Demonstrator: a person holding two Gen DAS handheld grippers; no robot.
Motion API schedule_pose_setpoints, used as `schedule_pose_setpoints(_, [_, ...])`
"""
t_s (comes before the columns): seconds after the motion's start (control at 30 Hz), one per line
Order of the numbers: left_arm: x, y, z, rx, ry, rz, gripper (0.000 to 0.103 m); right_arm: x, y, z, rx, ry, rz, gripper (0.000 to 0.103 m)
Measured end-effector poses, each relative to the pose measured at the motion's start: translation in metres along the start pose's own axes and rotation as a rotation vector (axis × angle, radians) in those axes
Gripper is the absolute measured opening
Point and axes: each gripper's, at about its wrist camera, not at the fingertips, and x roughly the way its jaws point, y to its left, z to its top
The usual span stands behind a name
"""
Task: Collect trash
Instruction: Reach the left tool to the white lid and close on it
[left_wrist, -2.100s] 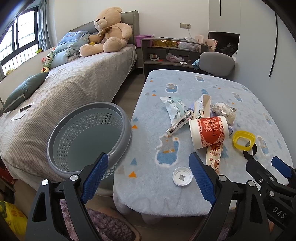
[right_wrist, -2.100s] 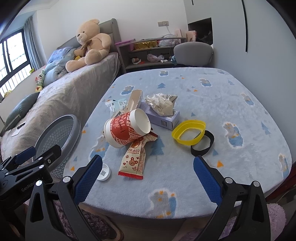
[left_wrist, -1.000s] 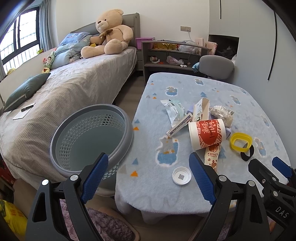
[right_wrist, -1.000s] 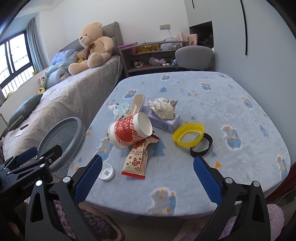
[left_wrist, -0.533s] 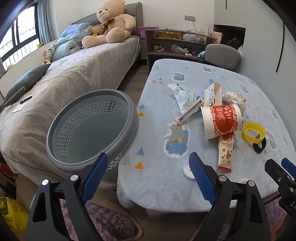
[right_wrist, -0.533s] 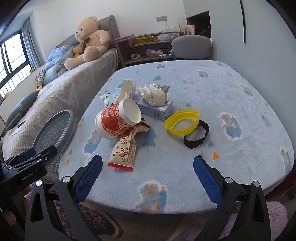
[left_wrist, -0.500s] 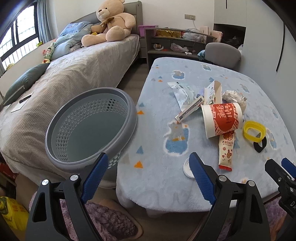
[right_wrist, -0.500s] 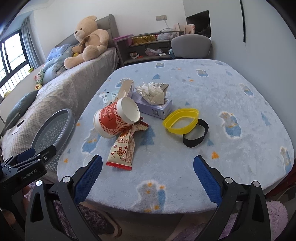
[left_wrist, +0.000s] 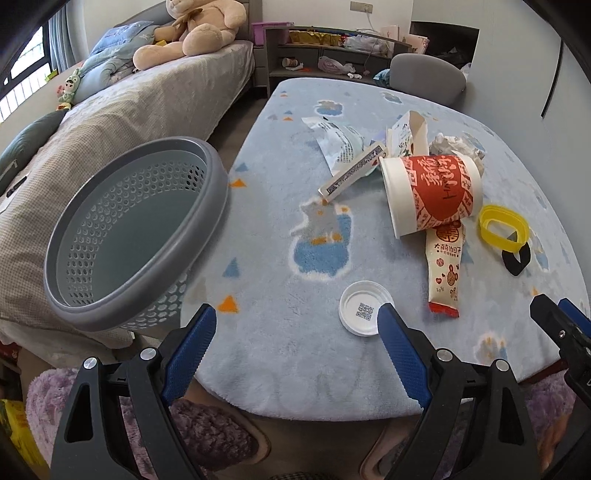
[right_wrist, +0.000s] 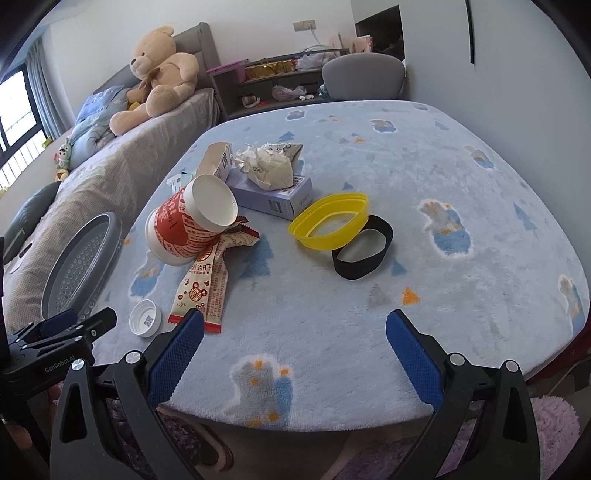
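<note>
Trash lies on the blue fleece-covered table (left_wrist: 280, 332): a red and white paper cup (left_wrist: 430, 194) on its side, a snack wrapper (left_wrist: 445, 266) under it, a white cap (left_wrist: 364, 308), a flat sachet (left_wrist: 341, 142), crumpled paper (right_wrist: 267, 166) on a lilac box (right_wrist: 273, 199), plus a yellow ring (right_wrist: 330, 221) and a black band (right_wrist: 364, 253). A grey perforated basket (left_wrist: 129, 236) stands left of the table. My left gripper (left_wrist: 295, 332) is open over the table's near edge, its right finger beside the cap. My right gripper (right_wrist: 293, 338) is open and empty near the front edge.
A bed (left_wrist: 129, 107) with a large teddy bear (right_wrist: 159, 77) and soft toys runs along the left. A shelf unit (left_wrist: 332, 55) and a grey chair (left_wrist: 424, 74) stand behind the table. Purple fuzzy slippers (left_wrist: 207, 435) show below, at the table's front.
Both grippers have moved closer and lower toward the table; the cap now sits right by my left gripper's right finger. Both stay open. No trash has moved.
</note>
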Motion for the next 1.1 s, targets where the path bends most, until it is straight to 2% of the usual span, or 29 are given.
schedule_pose_setpoints(0.57, [0.026,-0.025,0.000,0.091,0.051,-0.029,0.085,0.012,-0.008,-0.002,0.027,0.027,0.005,0.097])
schedule_pose_setpoints(0.83, [0.042,-0.025,0.003,0.083,0.084,-0.056,0.085,0.015,-0.009,-0.002,0.032,0.037,0.009,0.097])
schedule_pose_setpoints(1.1, [0.048,-0.026,0.005,0.088,0.070,-0.059,0.085,0.018,-0.008,-0.004,0.033,0.042,0.007,0.097])
